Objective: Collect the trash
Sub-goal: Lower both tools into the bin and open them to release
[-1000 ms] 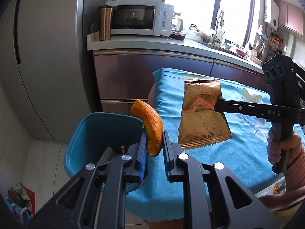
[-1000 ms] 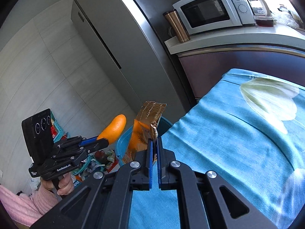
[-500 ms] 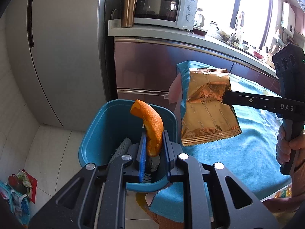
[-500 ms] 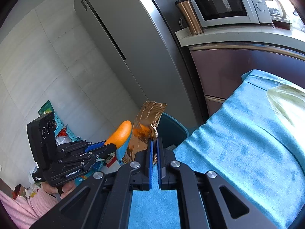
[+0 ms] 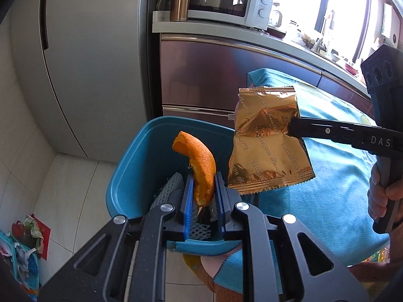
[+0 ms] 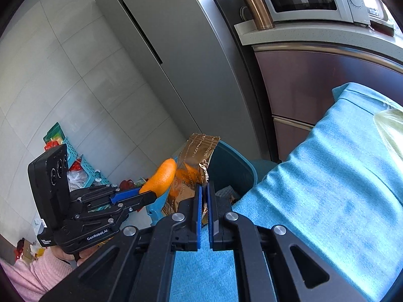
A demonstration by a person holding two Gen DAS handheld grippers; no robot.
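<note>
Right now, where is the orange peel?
In the left wrist view, the orange peel is pinched in the left gripper, held over the open blue bin, just left of the gold wrapper in the right gripper.

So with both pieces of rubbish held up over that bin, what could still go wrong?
The gold foil snack wrapper, pinched by the right gripper, hangs near the teal plastic bin's table-side rim and might fall outside. The curved orange peel in the left gripper could stick to the pads.
</note>
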